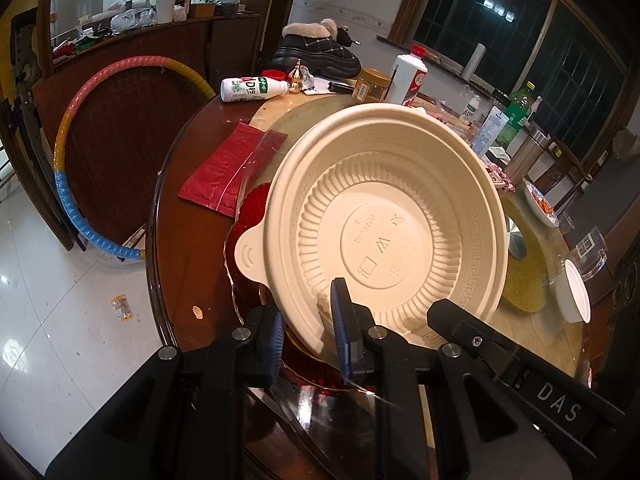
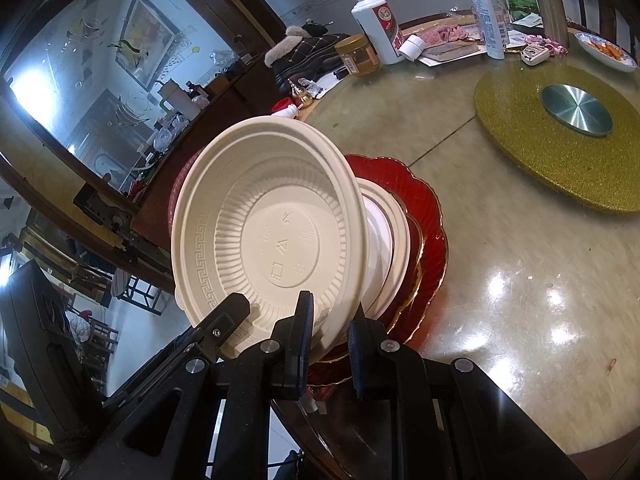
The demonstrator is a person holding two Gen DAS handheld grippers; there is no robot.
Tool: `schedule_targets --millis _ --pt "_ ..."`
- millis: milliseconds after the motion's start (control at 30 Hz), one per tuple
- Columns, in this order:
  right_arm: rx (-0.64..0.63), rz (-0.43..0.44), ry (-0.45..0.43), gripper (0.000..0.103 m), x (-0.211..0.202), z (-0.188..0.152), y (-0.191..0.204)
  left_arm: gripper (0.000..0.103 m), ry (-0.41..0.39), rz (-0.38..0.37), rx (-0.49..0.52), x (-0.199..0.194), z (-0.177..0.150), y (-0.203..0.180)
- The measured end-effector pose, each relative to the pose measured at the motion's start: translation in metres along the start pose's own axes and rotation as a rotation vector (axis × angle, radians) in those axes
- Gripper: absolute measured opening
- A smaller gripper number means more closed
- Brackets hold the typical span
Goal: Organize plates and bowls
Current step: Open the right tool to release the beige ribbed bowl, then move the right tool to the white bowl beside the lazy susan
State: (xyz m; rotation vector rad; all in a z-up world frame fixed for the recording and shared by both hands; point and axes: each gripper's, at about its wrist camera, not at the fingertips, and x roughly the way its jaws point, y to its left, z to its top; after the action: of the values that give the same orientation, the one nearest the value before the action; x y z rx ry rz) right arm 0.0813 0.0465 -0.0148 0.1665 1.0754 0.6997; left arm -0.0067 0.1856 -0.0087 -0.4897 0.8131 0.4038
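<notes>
1. Two hand-held grippers share one cream bowl (image 1: 384, 216), and the left wrist view shows it tipped up on edge, its inside facing the camera, above the red plate (image 1: 248, 216) on the tabletop (image 1: 180, 240).
2. In that view the left hand-held gripper (image 1: 308, 332) straddles the bowl's near rim: one blue pad (image 1: 340, 320) lies inside the bowl and the other outside the wall. The jaws look part-spread, with a small gap at the rim, so the pinch seems loose, not firm.
3. The right hand-held gripper shows there only as a black finger (image 1: 460, 320) at the bowl's lower right rim.
4. From the right wrist view, the bowl (image 2: 272, 232) leans over a white bowl (image 2: 384, 240) nested on the red plate (image 2: 428, 216), near the tabletop (image 2: 520, 280) edge.
5. The right hand-held gripper (image 2: 328, 332) has one pad inside the bowl's lower rim and the other outside it; whether it presses the wall I cannot tell, as a gap shows between the pads.
6. The left one's finger (image 2: 224, 320) touches the rim to the left.
7. My judgement: the step is seating the bowl onto the stack on the red plate. Level it first, centre it over the white bowl, lower it straight, and release only once the rims meet, one side after the other, so it cannot tip off.
</notes>
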Motion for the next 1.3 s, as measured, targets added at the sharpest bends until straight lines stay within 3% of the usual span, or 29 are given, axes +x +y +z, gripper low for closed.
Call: schedule_targets --millis 367,433,500,667,833,900,1067,1133,1300 --pt "0.025 0.0 -0.022 0.022 -0.003 0.005 -0.006 0.023 0.015 -0.023 -0.015 0.007 0.006 -0.002" --pt "0.036 0.005 -0.03 0.028 -0.005 0.006 -0.009 0.036 0.03 -0.036 -0.045 0.009 0.007 0.001" --pt "0.042 0.01 -0.035 0.039 -0.007 0.008 -0.011 0.056 0.019 -0.056 -0.081 0.008 0.009 0.005" --pt "0.058 0.042 -0.068 0.049 -0.016 0.01 -0.019 0.057 -0.058 -0.103 -0.177 -0.009 0.014 0.013" --pt "0.112 0.091 -0.112 0.069 -0.035 0.012 -0.042 0.074 -0.199 -0.094 -0.247 -0.032 0.018 0.008" --pt "0.147 0.111 -0.124 0.074 -0.044 0.013 -0.058 0.081 -0.232 -0.11 -0.223 -0.039 0.019 -0.008" --pt "0.265 0.161 -0.138 0.075 -0.072 0.014 -0.112 0.082 -0.243 -0.192 -0.049 -0.044 0.02 -0.08" --pt "0.315 0.145 -0.17 0.076 -0.092 0.012 -0.139 0.082 -0.213 -0.231 0.021 -0.038 0.018 -0.112" --pt "0.441 0.079 -0.262 0.081 -0.141 0.003 -0.208 0.082 -0.05 -0.33 0.195 -0.007 0.011 -0.206"
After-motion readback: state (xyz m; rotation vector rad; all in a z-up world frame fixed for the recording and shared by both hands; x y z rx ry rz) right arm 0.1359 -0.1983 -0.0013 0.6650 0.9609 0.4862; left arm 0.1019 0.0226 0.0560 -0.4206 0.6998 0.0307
